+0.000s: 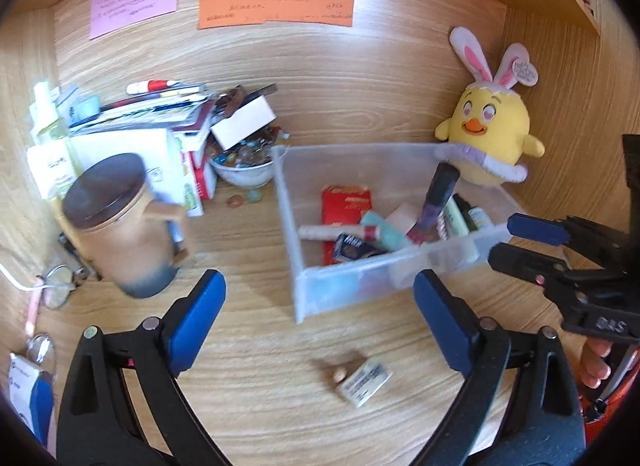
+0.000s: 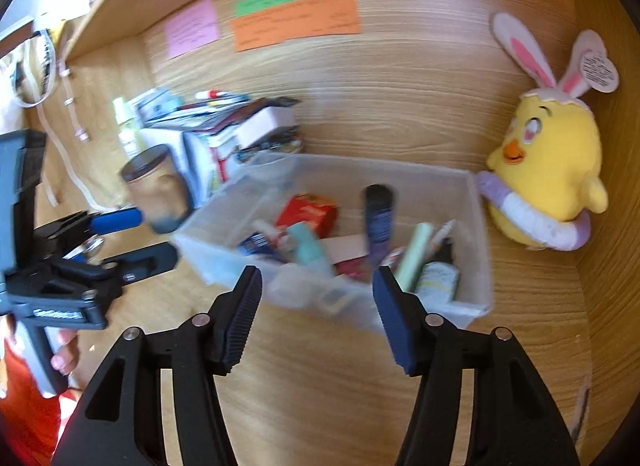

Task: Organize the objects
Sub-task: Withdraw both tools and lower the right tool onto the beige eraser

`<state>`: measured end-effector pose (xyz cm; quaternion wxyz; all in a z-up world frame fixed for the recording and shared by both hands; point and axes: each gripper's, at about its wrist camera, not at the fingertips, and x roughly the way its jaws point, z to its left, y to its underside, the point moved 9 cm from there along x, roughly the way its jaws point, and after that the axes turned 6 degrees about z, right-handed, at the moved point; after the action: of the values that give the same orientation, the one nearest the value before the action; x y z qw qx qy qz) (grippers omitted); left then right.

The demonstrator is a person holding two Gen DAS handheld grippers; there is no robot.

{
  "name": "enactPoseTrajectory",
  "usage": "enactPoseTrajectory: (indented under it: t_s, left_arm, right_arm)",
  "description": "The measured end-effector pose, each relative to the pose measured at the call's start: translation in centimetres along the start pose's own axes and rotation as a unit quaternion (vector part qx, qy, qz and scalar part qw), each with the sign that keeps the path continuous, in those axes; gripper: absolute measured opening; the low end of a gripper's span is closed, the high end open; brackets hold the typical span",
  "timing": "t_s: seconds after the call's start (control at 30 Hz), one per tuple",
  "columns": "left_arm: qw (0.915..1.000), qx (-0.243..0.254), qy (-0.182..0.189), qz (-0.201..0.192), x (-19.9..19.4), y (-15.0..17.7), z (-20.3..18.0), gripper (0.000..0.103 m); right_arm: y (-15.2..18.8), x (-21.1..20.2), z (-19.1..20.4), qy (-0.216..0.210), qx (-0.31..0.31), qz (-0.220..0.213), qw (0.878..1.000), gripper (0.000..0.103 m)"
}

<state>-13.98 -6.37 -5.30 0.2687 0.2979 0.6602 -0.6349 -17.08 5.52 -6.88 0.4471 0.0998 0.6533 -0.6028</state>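
Observation:
A clear plastic bin (image 1: 288, 225) (image 2: 476, 250) sits mid-desk, holding a red packet (image 1: 346, 203) (image 2: 308, 213), a dark tube (image 1: 436, 201) (image 2: 378, 221) and several small bottles and tubes. A small white box (image 1: 366, 382) lies on the desk in front of the bin, between my left gripper's fingers. My left gripper (image 1: 320, 310) (image 2: 132, 238) is open and empty, just short of the bin's near-left corner. My right gripper (image 2: 318, 314) (image 1: 516, 242) is open and empty, at the bin's near wall.
A tan lidded mug (image 1: 124, 225) (image 2: 158, 189) stands left of the bin. Behind it are stacked books and boxes (image 1: 160, 121), a bowl of marbles (image 1: 242, 167) and bottles (image 1: 48, 137). A yellow plush chick (image 1: 490, 129) (image 2: 548, 181) sits at the bin's far right corner. Glasses (image 1: 56, 286) lie at left.

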Motion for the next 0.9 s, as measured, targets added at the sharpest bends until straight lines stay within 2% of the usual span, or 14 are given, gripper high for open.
enactPoseTrajectory:
  t_s: [0.2,0.37,0.57,0.67,0.73,0.77,0.8,0.9]
  left_arm:
    - [0.9995,0.001,-0.028,0.014,-0.7,2.9,2.2,0.096]
    - [0.9984,-0.016,-0.044,0.031,-0.5,5.4,4.4,0.096]
    - [0.9978,-0.029,-0.046,0.039,-0.4,7.1,6.0,0.096]
    - [0.9983,-0.029,-0.033,0.039,-0.4,7.6,5.9,0.095]
    - [0.9986,-0.024,-0.025,0.040,-0.3,7.8,5.5,0.088]
    - [0.9987,-0.020,-0.022,0.042,-0.1,7.9,5.3,0.083]
    - [0.9987,-0.017,-0.019,0.044,0.0,7.9,5.0,0.082]
    - [0.9988,-0.006,-0.008,0.047,0.4,7.8,4.0,0.079]
  right_arm:
    - [2.1,1.2,4.2,-0.026,-0.027,0.025,0.999,0.060]
    - [4.6,4.9,7.3,-0.034,-0.054,0.081,0.995,0.060]
    - [6.5,7.9,9.9,-0.043,-0.076,0.125,0.988,0.060]
    - [6.9,8.9,10.6,-0.044,-0.080,0.139,0.986,0.060]
    - [6.9,9.0,10.9,-0.038,-0.088,0.136,0.986,0.053]
    - [6.9,9.0,11.0,-0.034,-0.093,0.136,0.986,0.041]
    - [6.7,9.1,11.0,-0.031,-0.095,0.135,0.986,0.038]
    - [6.6,8.9,10.8,-0.034,-0.090,0.133,0.986,0.037]
